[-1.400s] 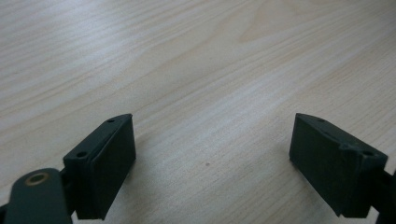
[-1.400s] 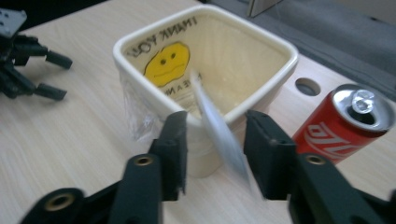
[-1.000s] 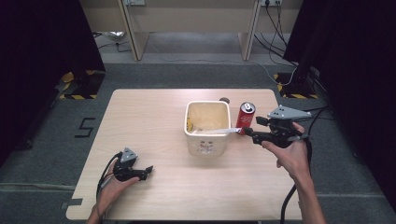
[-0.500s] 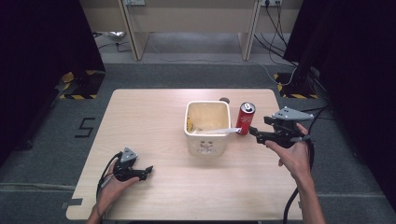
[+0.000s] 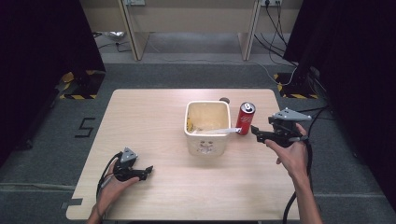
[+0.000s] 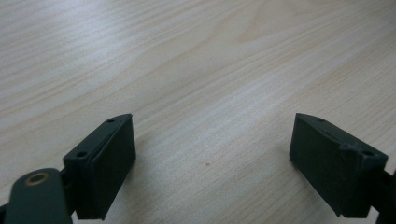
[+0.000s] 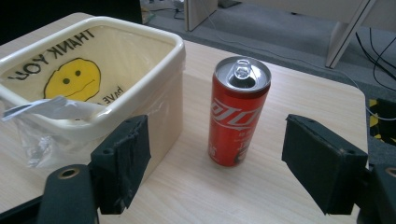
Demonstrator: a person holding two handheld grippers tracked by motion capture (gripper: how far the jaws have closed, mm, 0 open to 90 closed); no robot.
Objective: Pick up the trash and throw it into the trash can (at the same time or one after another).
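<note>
Facing the upright red can [image 7: 239, 112] beside the cream bin [image 7: 140, 56]: right gripper [image 7: 215, 170], jaws spread wide, just opening, nothing touched. Resting near the table [image 5: 154, 112] edge: left gripper [image 6: 212, 161], jaws apart, empty.

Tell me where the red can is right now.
In the high view the red can stands upright on the table, just right of the cream bin, with the right gripper close beside it.

The high view looks forward and down over the whole worktop [image 5: 154, 112]. The right gripper view sits close, sharing its red can [image 7: 238, 112] at 2 o'clock.
</note>
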